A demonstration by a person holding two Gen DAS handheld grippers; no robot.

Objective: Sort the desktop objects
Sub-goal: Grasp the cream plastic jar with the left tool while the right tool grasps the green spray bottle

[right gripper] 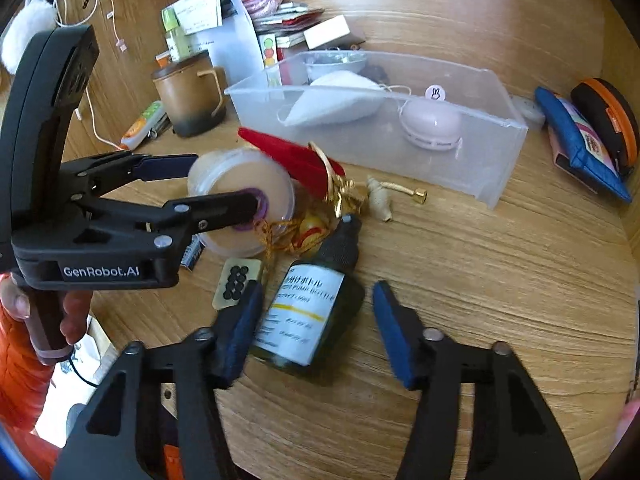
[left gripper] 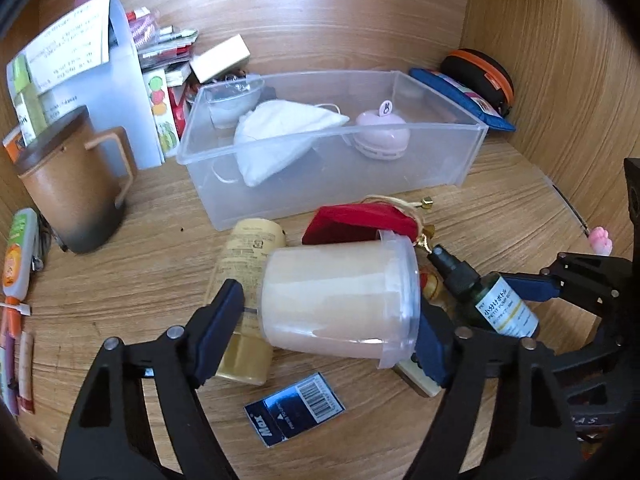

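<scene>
My left gripper (left gripper: 332, 320) is shut on a round translucent tub with a cream filling (left gripper: 340, 300), held on its side just above the desk; it also shows in the right wrist view (right gripper: 240, 196). My right gripper (right gripper: 316, 328) is open around a dark green spray bottle with a white label (right gripper: 308, 312) that lies on the desk; the bottle also shows in the left wrist view (left gripper: 492, 300). A clear plastic bin (left gripper: 440, 160) behind holds a white mask (left gripper: 280, 136) and a pink round gadget (left gripper: 384, 132).
A red pouch with gold cord (left gripper: 356, 220), a beige tube (left gripper: 248, 264), a dark Max card (left gripper: 296, 408) and a small card of black dots (right gripper: 238, 284) lie around the tub. A brown mug (left gripper: 76, 184) stands left; blue and orange cases (right gripper: 584, 136) stand right.
</scene>
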